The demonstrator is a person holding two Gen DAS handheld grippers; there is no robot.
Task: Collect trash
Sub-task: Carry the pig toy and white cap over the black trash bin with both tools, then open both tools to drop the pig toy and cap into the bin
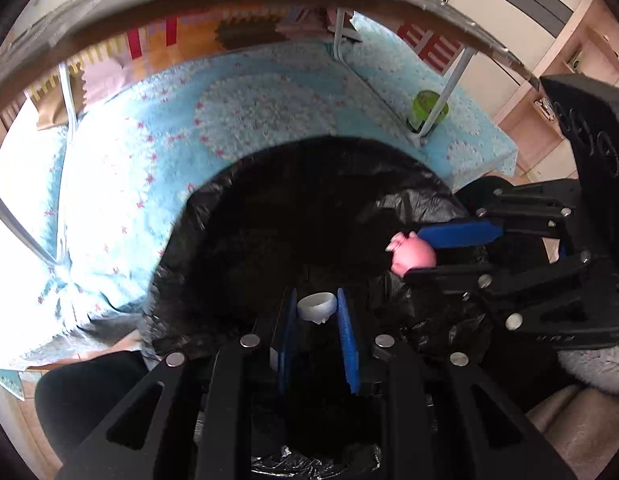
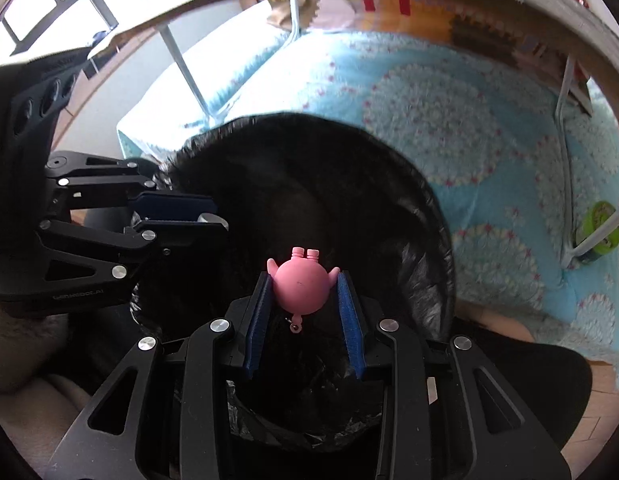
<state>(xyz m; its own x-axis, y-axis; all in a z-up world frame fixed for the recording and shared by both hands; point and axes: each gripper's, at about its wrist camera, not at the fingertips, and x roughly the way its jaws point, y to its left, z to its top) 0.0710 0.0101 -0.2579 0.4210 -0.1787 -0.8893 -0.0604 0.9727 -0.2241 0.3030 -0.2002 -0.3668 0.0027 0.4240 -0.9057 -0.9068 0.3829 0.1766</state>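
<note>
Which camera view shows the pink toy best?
The right wrist view: the pink toy sits centred between the right gripper's blue pads, whole and unobstructed, above the black bag. The left wrist view shows it only from the side, small and partly hidden by the fingers.

I cannot see inside the black trash bag [image 1: 293,216]; a table leg partly hides the green cup [image 1: 427,106].
</note>
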